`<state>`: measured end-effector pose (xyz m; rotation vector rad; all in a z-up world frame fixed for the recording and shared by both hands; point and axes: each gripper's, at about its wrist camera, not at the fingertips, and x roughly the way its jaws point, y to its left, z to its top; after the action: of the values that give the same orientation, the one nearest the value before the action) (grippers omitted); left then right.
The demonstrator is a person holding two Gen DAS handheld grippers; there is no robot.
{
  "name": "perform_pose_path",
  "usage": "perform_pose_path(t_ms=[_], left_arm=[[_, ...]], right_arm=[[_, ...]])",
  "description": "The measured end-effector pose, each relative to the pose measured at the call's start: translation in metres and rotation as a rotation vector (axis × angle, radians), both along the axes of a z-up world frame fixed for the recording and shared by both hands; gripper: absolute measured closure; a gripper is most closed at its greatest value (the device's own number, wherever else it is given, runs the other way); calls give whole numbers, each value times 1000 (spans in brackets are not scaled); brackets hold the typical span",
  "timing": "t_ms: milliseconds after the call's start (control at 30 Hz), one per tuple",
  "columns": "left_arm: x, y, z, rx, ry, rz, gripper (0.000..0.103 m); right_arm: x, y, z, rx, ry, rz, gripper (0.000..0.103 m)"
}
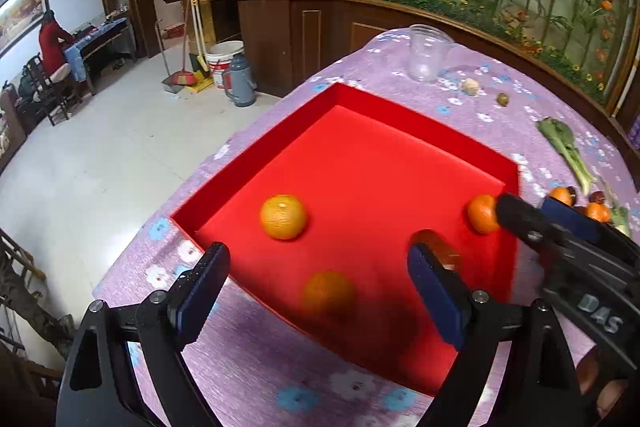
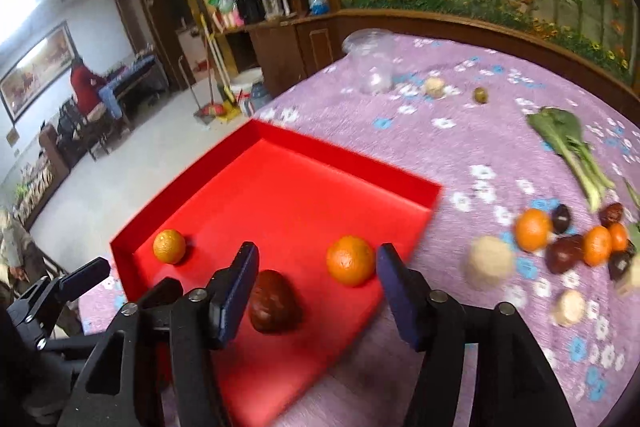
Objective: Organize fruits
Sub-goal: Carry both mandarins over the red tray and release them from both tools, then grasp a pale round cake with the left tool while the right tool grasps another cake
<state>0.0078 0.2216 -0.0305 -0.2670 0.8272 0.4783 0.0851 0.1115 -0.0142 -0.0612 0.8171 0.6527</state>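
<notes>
A red tray (image 1: 256,163) lies on the purple flowered tablecloth. In it are one sharp orange (image 1: 284,217) at the left, a blurred orange (image 1: 329,293) under my left gripper (image 1: 320,291), and a blurred brown date (image 1: 436,247). The left gripper's jaws stand wide open, touching nothing. My right gripper (image 2: 318,287) is open over the tray's right side. An orange (image 2: 351,261) rests on the tray floor between its fingertips, clear of both pads. The dark red date (image 2: 274,301) lies beside its left finger (image 2: 236,287). A third orange (image 2: 169,246) sits near the tray's left wall.
Loose oranges (image 2: 532,229), dark dates (image 2: 566,253) and pale round pieces (image 2: 489,265) lie on the cloth right of the tray. A leafy green (image 2: 568,143) and a clear plastic cup (image 1: 428,53) are further back. The table edge drops to the floor on the left.
</notes>
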Motion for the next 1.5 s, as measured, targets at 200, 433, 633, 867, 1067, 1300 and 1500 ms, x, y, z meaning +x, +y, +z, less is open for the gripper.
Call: perform_pose_path(t_ms=[200,433,633,867,1067,1300,1500], left_arm=[[0,-41,20,2,-89,-87,13],[30,-124,24,45,-133,-338,13],[66,-163,10,68,-103,-433,13],[94,-169,-13,42,-52,-440,13],[105,-168,-21,32,-30,-443,13],[117,-172,-27,25,-34,-461,13],[132,-172,-37,48,-5,-442,37]], right_arm=[[-17,-87,16,22,-89,-130,18],[1,-178,-19,-91,-37,-296,20],[18,-183,-36,-103,1,-264,30],[43,-169,-49,-133,19,-217,50],[50,-160,-52,-171,9,-189,72],[37,-189,-43,-128,10,-257,72],[28,-211,-31,-18,-22,-297,72]])
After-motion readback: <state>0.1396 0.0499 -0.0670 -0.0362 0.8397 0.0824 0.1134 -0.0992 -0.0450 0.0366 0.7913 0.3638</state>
